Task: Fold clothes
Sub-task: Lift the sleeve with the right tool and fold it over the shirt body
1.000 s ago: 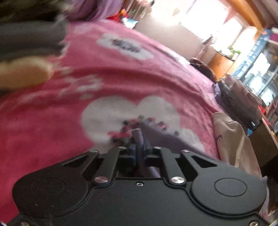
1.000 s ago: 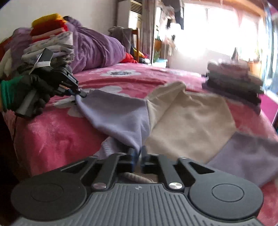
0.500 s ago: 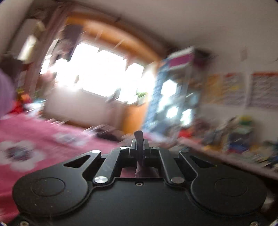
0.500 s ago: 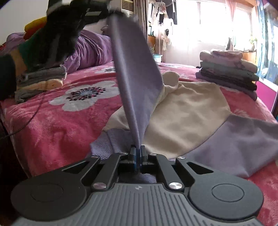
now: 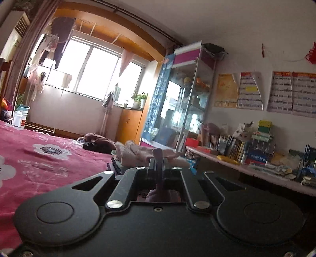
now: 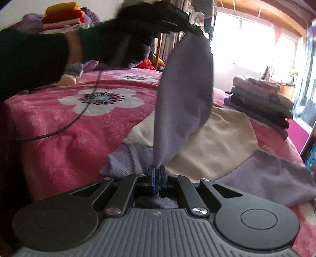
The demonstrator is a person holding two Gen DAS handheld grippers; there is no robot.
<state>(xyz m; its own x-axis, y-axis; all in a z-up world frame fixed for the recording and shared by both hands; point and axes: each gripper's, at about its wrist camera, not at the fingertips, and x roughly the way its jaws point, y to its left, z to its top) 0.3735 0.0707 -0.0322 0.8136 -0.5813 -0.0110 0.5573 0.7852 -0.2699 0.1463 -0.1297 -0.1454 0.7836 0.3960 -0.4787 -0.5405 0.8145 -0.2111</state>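
Observation:
A cream and lilac sweatshirt (image 6: 221, 142) lies spread on the pink flowered bedspread (image 6: 83, 126). Its lilac sleeve (image 6: 185, 91) stands stretched upward between my two grippers. My right gripper (image 6: 156, 174) is shut on the sleeve's lower end, near the bed. My left gripper (image 6: 194, 31), held by a black-gloved hand (image 6: 134, 29), is raised high and pinches the sleeve's cuff. In the left wrist view the left gripper (image 5: 158, 160) is shut on a small tip of lilac fabric (image 5: 158, 154) and points across the room.
A stack of folded clothes (image 6: 262, 100) sits at the bed's far right edge. Another pile (image 6: 63, 17) rises at the back left. A black cable (image 6: 79, 114) trails over the bedspread. A desk with books (image 5: 246, 154) and a glass cabinet (image 5: 185, 102) stand past the bed.
The left gripper has lifted the sleeve cuff from low over the bed to high above it and carried it rightward. The sleeve now hangs taut and upright. The right gripper kept its hold.

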